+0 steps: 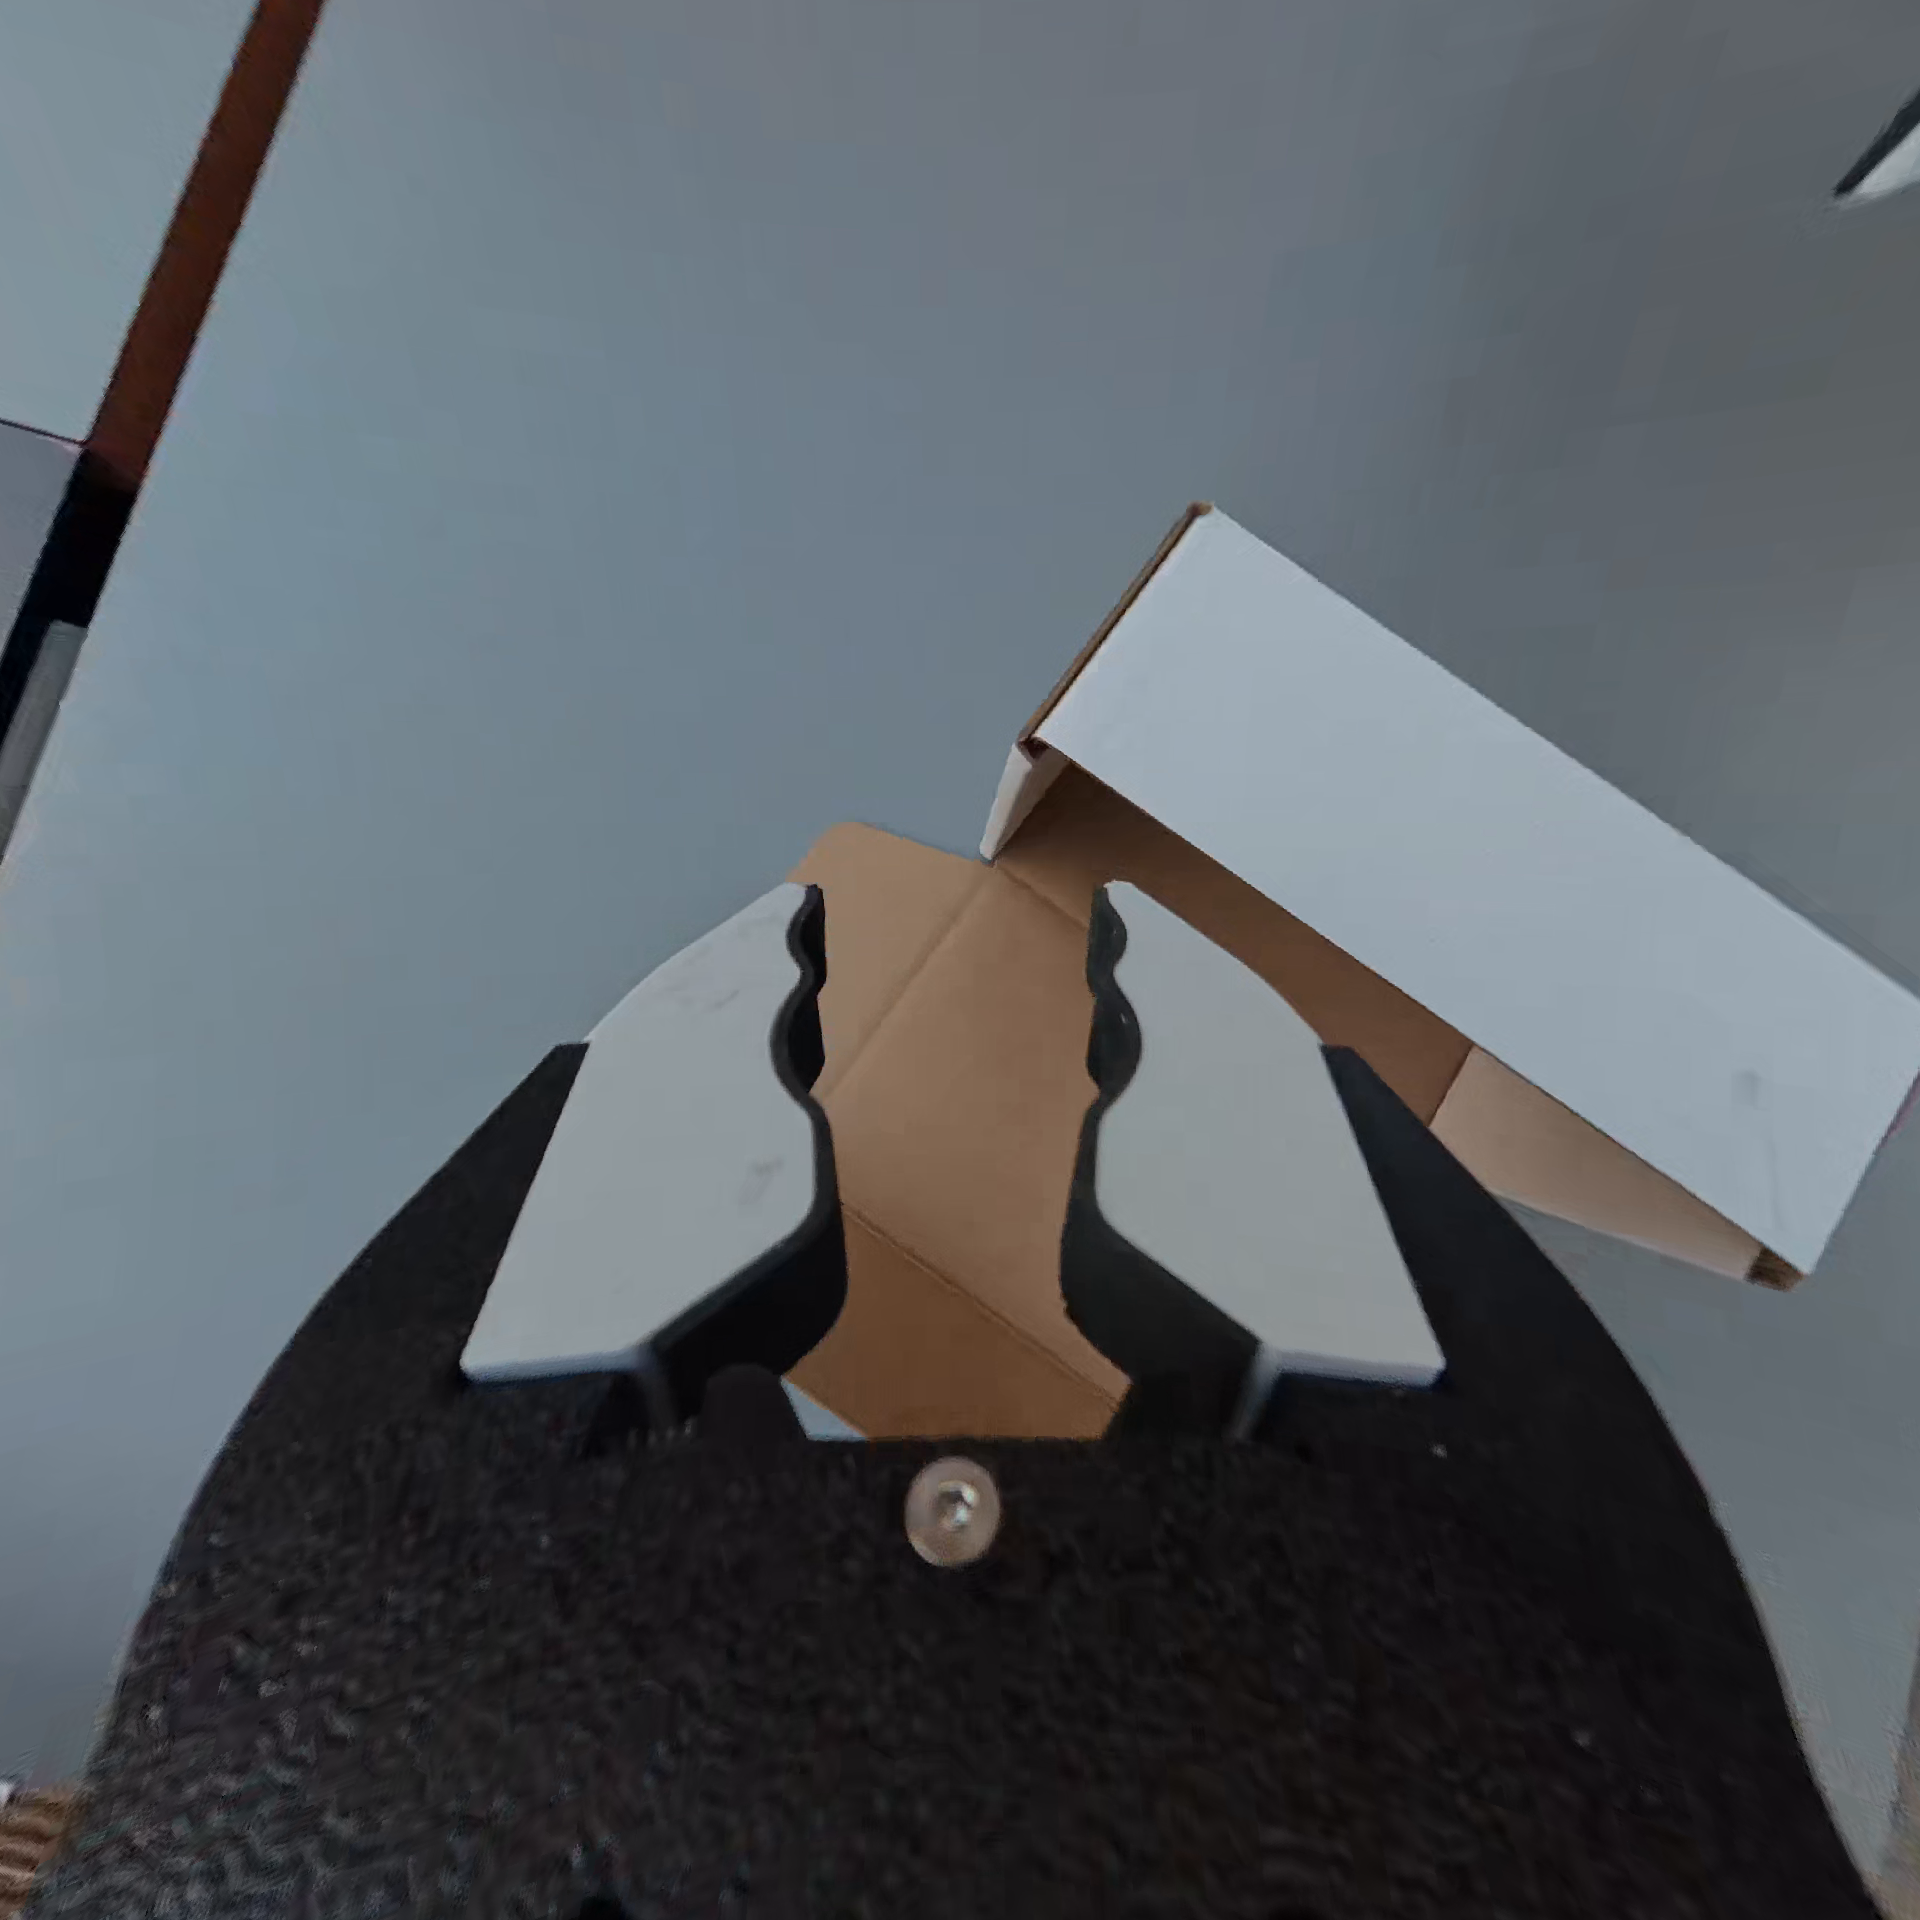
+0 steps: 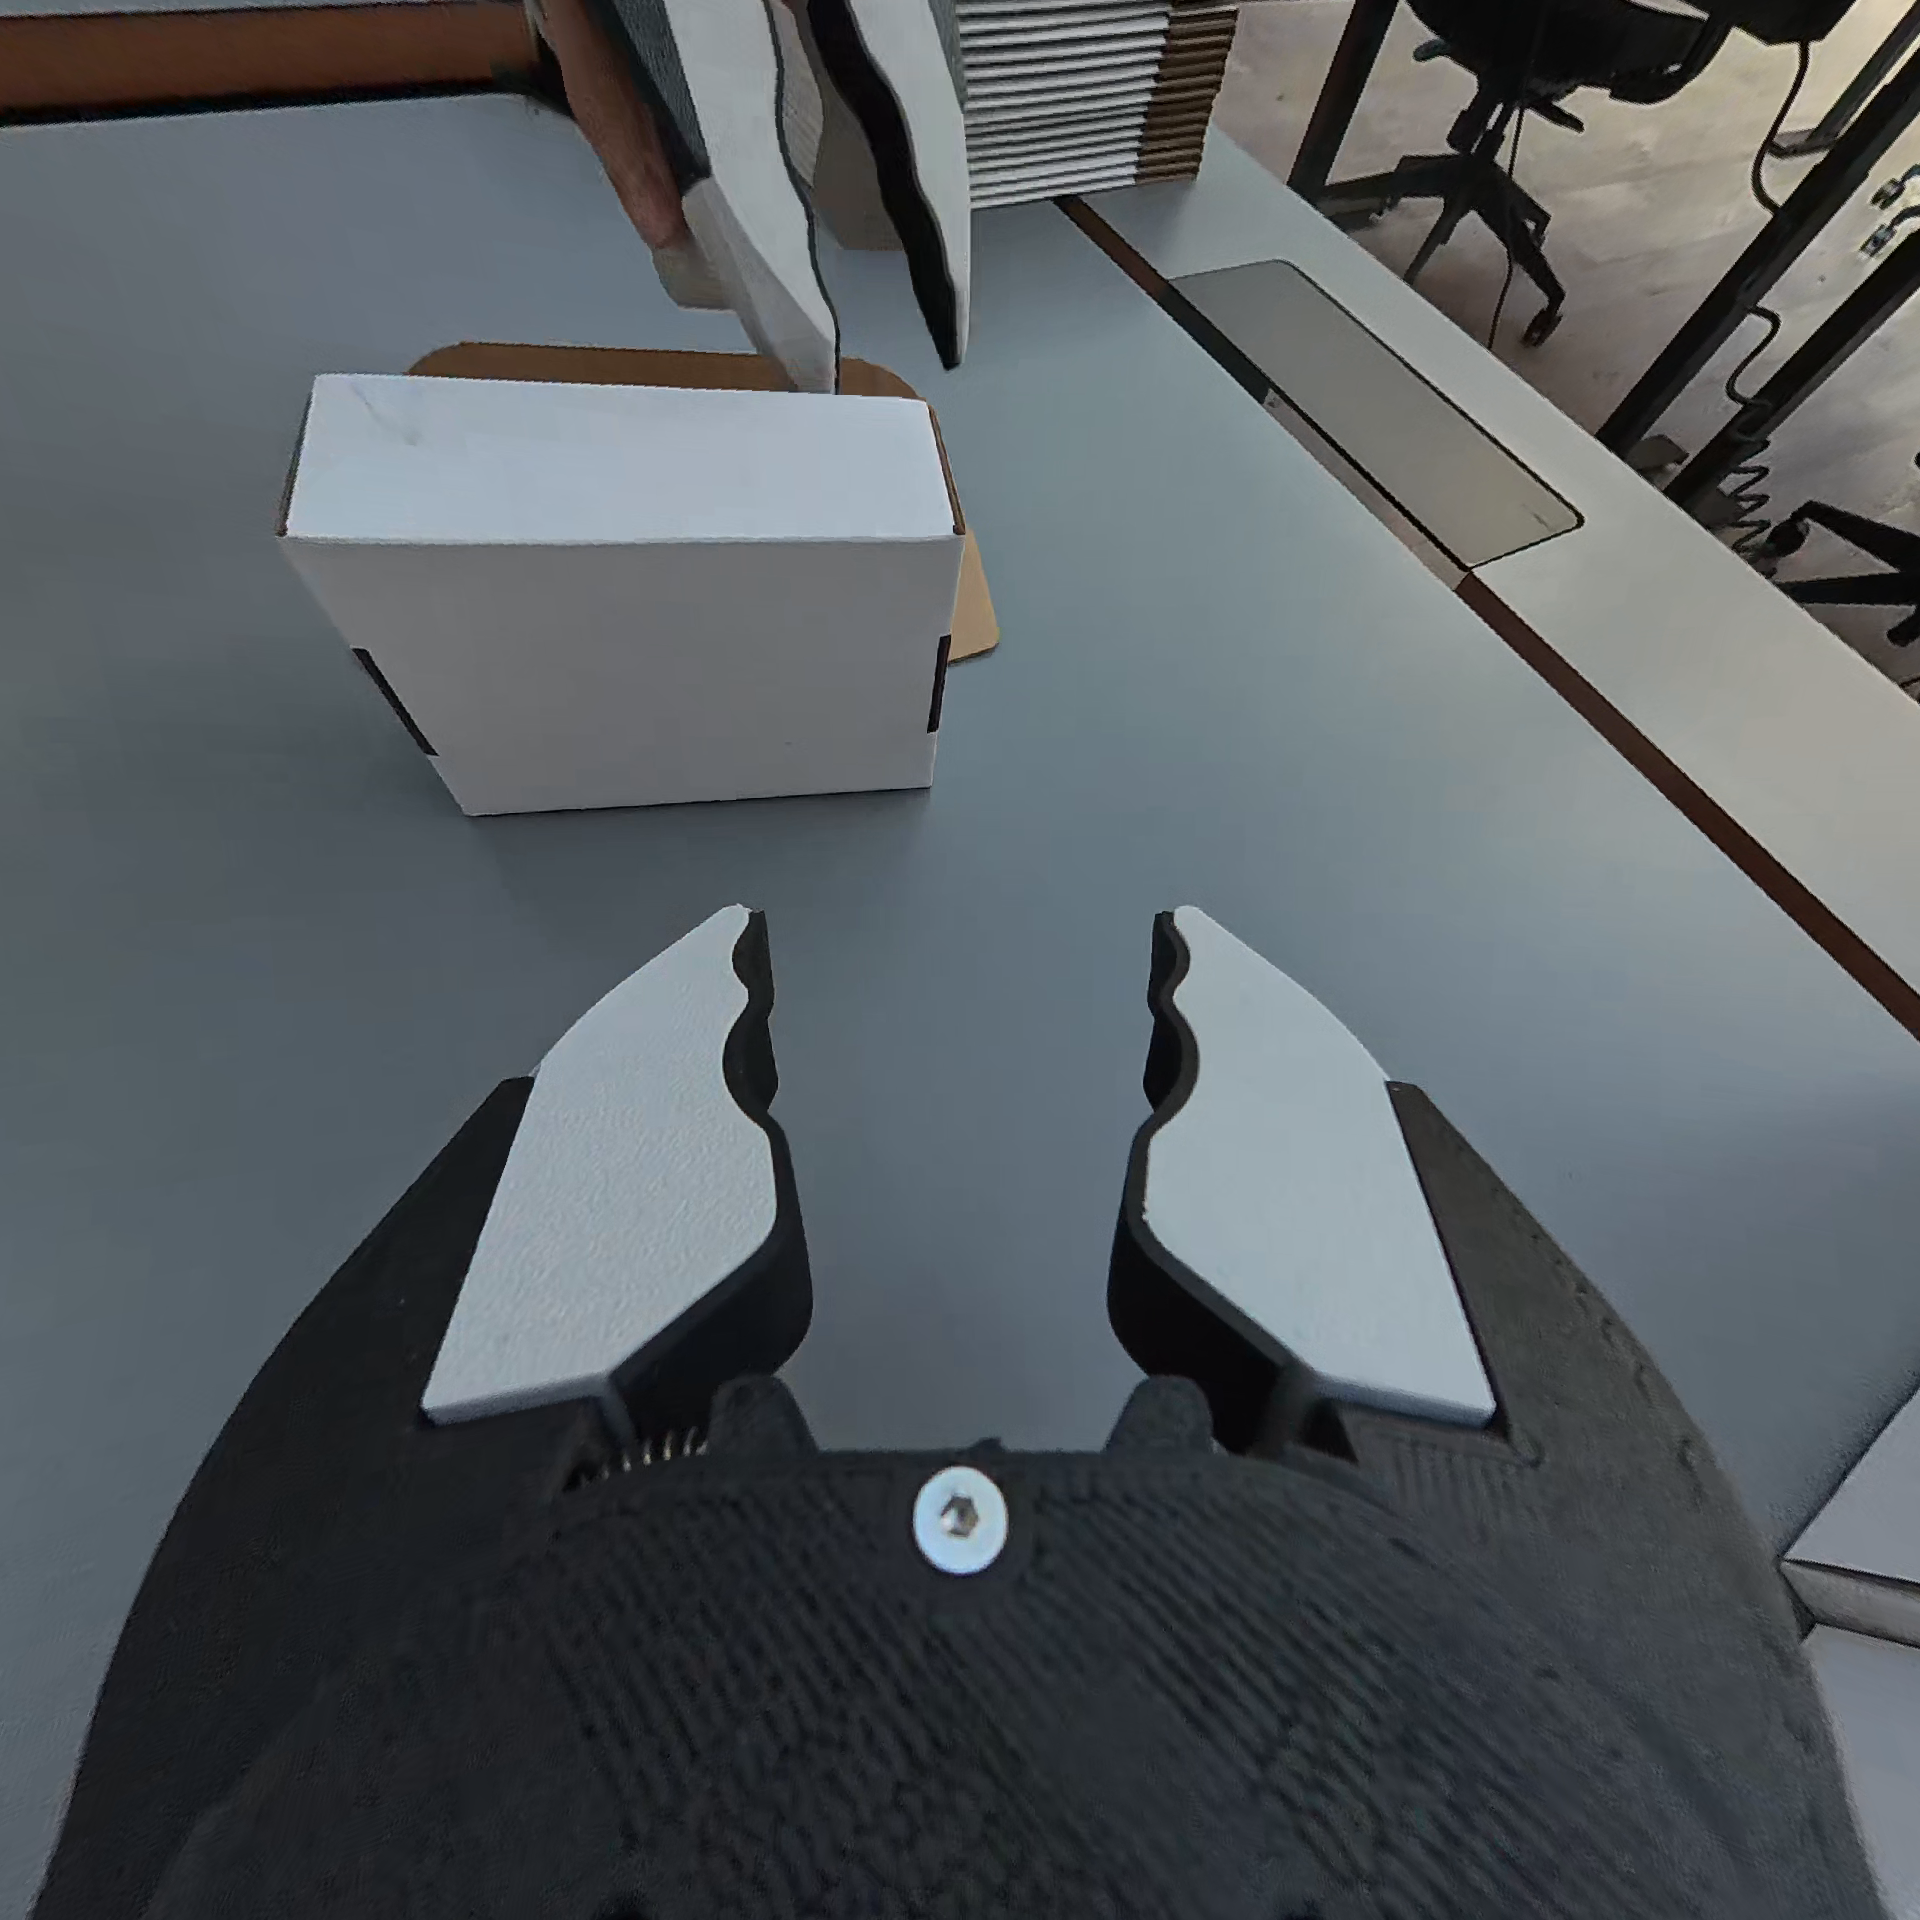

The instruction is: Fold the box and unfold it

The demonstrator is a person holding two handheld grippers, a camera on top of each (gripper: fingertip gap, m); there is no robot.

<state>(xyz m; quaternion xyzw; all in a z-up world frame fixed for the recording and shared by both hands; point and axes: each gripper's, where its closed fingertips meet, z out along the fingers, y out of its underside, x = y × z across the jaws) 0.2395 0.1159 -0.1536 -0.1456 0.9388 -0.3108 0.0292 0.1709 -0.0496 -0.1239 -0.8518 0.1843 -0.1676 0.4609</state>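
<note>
A white cardboard box with a brown inside stands folded on the grey table. A brown flap lies flat behind it. In the left wrist view the box is at the right and the brown flap lies between my fingers. My left gripper is open, its tips right over the flap. It also shows in the right wrist view, coming down behind the box. My right gripper is open and empty, above the table in front of the box.
A stack of flat cardboard sheets stands at the far end of the table. The table's brown-rimmed edge runs along the right, with another desk and office chairs beyond. A white object lies at the near right.
</note>
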